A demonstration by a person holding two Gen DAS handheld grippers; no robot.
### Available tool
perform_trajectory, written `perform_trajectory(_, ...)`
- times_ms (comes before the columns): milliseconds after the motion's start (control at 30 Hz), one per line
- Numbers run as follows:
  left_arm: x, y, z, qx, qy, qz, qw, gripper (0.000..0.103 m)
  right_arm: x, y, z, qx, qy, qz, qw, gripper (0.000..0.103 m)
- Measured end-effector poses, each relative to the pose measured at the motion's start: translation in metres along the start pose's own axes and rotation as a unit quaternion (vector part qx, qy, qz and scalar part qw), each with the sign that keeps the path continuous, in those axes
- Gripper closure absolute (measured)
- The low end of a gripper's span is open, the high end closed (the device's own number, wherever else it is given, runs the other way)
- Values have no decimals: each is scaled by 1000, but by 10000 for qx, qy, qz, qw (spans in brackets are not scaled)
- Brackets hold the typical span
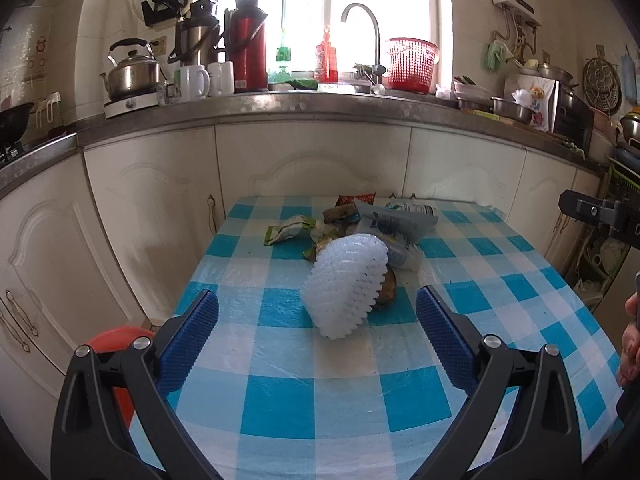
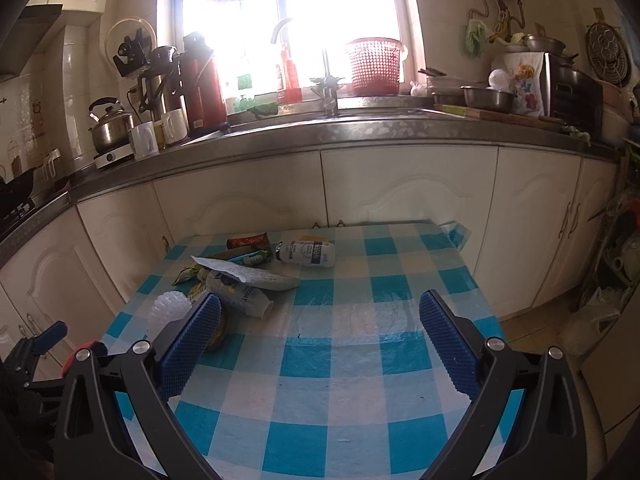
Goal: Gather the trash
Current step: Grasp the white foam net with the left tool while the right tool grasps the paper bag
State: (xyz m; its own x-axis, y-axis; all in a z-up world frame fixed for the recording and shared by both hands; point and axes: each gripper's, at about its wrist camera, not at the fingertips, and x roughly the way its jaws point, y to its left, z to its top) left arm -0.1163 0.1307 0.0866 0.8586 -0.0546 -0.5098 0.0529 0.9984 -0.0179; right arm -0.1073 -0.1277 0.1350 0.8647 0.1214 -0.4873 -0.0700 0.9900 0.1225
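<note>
Trash pile [image 1: 360, 224] — wrappers, a lying bottle [image 2: 306, 254], a white foam net sleeve [image 1: 346, 286] — sits toward the far side of the checked counter [image 1: 320, 400], with left gripper [image 1: 318, 332] and right gripper [image 2: 320, 332] both spread wide, empty, above the cloth.

A table [image 1: 280, 400] covered in a blue-and-white checked cloth stands against the kitchen cabinets; a heap of trash lies toward its far side: a white foam fruit net [image 1: 346, 284], a green-and-white snack wrapper [image 1: 288, 230], a red packet [image 1: 354, 199], a lying white bottle [image 2: 307, 254], a flattened grey pouch [image 2: 256, 274]; under the net sits something brown, perhaps a peel.
</note>
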Motion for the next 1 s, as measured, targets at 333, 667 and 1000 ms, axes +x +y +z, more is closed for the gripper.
perform_trajectory(333, 65, -15, -3, 388, 679, -163, 9968, 4, 75, 19, 6, -447, 614, 1021, 9919, 5)
perform_trajectory(667, 103, -18, 5, 495, 978, -18, 9940, 4, 143, 48, 15, -1250, 952, 1232, 9799, 5)
perform_trajectory(1000, 123, -26, 11, 576, 1214, 2, 9909, 4, 182, 70, 13, -1879, 1002, 1107, 9708, 6)
